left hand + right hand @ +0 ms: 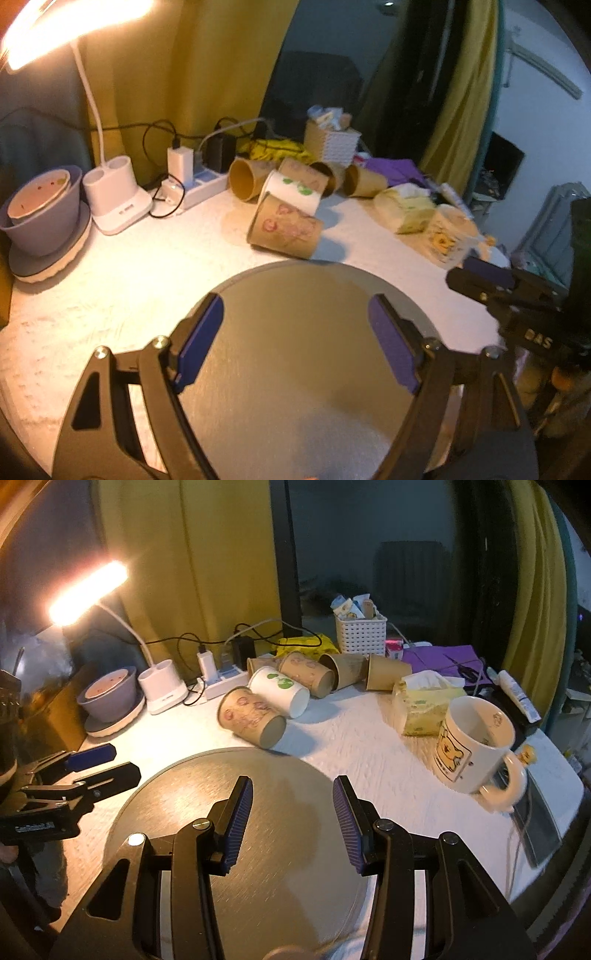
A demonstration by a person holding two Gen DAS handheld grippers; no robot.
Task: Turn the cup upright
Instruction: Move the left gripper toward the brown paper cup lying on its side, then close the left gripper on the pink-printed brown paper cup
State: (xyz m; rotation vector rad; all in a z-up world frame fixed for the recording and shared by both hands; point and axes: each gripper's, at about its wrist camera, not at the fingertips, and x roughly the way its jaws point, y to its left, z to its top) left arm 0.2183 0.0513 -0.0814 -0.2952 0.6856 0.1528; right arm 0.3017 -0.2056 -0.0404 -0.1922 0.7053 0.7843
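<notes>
Your left gripper is spread wide and holds nothing; your right gripper is parted more narrowly, also with nothing between its pads. Both hover over the round grey disc directly beneath them.

Just past the disc's far edge lies the nearest brown paper cup on its side, printed with pink figures, its base turned toward your right gripper. Touching it from behind is a white paper cup with green marks, also on its side, and behind that a row of more brown cups, all tipped over.

Right of your right gripper an upright white mug with a cartoon bear stands in front of a yellow tissue pack. Far left sit a lit desk lamp, a power strip and stacked bowls.

In the left wrist view the right tool's body reads "DAS"; other lettering is too blurred to read.
</notes>
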